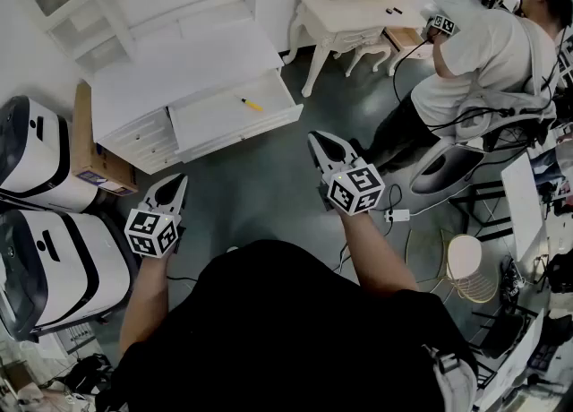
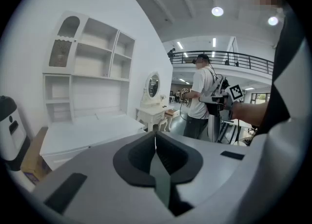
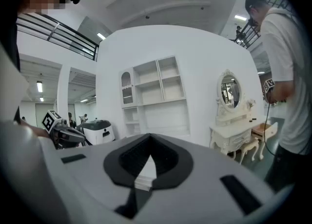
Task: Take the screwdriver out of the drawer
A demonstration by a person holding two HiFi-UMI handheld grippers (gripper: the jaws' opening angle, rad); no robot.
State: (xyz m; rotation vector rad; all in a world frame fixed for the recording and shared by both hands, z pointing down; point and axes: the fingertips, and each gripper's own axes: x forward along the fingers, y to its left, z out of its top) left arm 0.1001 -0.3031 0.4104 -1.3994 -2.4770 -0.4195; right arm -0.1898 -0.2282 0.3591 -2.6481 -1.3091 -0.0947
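Inside drawer [image 1: 211, 122], screwdriver [image 1: 252, 104] tiny, indistinct; left claw [image 1: 181, 179], right claw [image 1: 314, 137] closed.

Bright ceiling lamps [image 2: 217, 11], soft shadows, fisheye bending, dark corners

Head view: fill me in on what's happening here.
A person stands facing a white desk whose drawer is pulled open, with a yellow-handled screwdriver lying inside. They hold the left gripper and the right gripper out in front, both shut and empty, short of the drawer. A second person in a white shirt is busy beside the dressing table.
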